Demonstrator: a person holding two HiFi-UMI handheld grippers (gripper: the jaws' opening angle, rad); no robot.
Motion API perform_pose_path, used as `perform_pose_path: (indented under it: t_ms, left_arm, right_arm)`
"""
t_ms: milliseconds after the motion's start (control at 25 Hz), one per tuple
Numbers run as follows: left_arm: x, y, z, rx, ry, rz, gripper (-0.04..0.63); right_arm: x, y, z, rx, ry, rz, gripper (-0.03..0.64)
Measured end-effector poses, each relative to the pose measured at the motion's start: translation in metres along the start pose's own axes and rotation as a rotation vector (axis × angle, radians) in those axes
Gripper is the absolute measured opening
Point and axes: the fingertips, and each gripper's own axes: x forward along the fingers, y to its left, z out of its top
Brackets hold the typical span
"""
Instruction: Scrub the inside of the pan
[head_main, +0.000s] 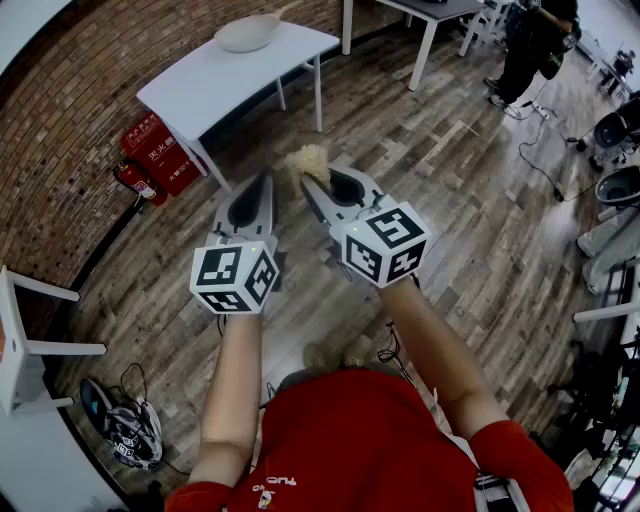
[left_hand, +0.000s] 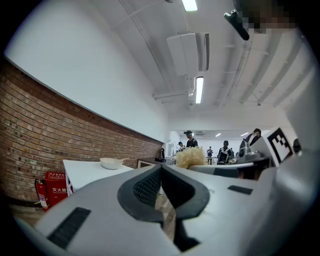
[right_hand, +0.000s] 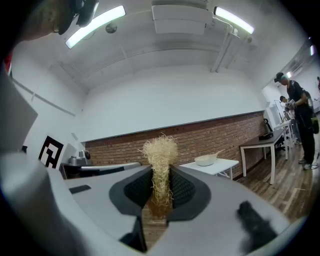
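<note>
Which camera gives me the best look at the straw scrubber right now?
The right gripper view: the straw scrubber stands centred, clamped between the jaws of the right gripper. The head view shows only its tuft at that gripper's tip. The left gripper view shows a small tuft further off.

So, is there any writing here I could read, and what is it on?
"灭火器": on the red box; its smaller print is too small to read.
Yellow print on the shirt: upside down, cut off, unreadable.
Left cube, right cube: square patterns only, no words.
</note>
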Motion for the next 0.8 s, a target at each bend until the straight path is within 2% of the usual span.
perform_pose_path:
  t_ms: [360, 800]
  left_arm:
    - [0.001, 0.010, 0.000, -0.003, -0.007, -0.003, 0.014]
    - [0.002, 0.046, 0.006, -0.001, -0.039, -0.007, 0.014]
  right_arm:
    - [0.010, 0.001, 0.002, -0.010, -0.003, -0.005, 0.086]
    - [0.040, 0.008, 0.003, -0.011, -0.023, 0.006, 0.087]
